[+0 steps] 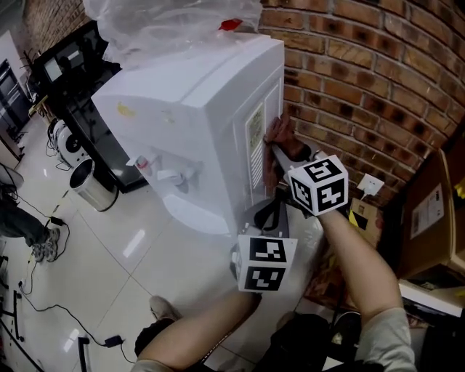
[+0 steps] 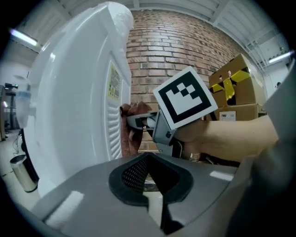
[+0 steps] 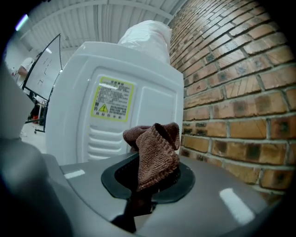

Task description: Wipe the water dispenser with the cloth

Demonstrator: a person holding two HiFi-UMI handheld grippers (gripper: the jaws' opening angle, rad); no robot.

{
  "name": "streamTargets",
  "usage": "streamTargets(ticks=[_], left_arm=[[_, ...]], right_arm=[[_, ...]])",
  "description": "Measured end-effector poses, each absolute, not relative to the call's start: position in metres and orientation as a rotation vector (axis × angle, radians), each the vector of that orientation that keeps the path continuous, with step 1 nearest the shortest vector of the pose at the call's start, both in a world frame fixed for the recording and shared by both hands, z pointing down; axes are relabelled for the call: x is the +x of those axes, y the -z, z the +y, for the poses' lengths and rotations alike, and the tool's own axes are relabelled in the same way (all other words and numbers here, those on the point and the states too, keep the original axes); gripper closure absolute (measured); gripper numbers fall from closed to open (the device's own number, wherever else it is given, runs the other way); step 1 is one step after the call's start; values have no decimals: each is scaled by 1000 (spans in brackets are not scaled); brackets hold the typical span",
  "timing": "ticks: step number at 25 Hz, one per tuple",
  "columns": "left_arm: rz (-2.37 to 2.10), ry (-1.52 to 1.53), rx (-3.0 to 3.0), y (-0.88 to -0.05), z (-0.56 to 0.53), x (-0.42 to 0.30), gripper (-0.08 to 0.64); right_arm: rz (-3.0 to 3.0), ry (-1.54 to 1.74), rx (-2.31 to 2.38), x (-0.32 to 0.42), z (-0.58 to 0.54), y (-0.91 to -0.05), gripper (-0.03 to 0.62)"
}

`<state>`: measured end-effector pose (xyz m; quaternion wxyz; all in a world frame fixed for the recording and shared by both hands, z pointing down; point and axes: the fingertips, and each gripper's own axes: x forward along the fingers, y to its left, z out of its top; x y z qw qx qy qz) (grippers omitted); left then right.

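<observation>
The white water dispenser (image 1: 196, 102) stands against a brick wall, with a plastic-wrapped bottle (image 1: 167, 22) on top. My right gripper (image 1: 280, 149) is shut on a brown cloth (image 1: 278, 133) and holds it against the slatted vents on the dispenser's side panel. In the right gripper view the cloth (image 3: 157, 152) bunches up out of the jaws in front of the panel's yellow label (image 3: 113, 99). My left gripper (image 1: 270, 212) hangs lower, beside the dispenser's side, with its jaws together and nothing in them. The left gripper view shows the right gripper (image 2: 138, 121) and the cloth (image 2: 132, 134) at the vents.
The brick wall (image 1: 349, 73) runs close behind and to the right of the dispenser. Cardboard boxes (image 1: 429, 211) stand at the right. A metal bin (image 1: 93, 185) and a black stand (image 1: 73, 65) are on the left. Cables trail over the tiled floor (image 1: 109, 254).
</observation>
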<state>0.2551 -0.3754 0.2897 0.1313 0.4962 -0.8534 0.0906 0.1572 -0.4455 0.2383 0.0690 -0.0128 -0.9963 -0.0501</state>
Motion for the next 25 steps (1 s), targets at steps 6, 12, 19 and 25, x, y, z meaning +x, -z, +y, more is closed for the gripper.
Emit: streamTargets(ticks=[6, 12, 19, 25], left_arm=[[-2416, -330, 1408, -344, -365, 269, 561], [-2379, -372, 1370, -386, -357, 272, 560], [-2327, -400, 1358, -426, -354, 280, 561], [-2270, -408, 1354, -462, -354, 291, 561]], right_arm=[[-2962, 123, -14, 156, -445, -284, 515], [-2856, 100, 6, 156, -447, -353, 515], [-2661, -6, 23, 162, -439, -472, 515], [-2497, -198, 54, 165, -428, -567, 515]])
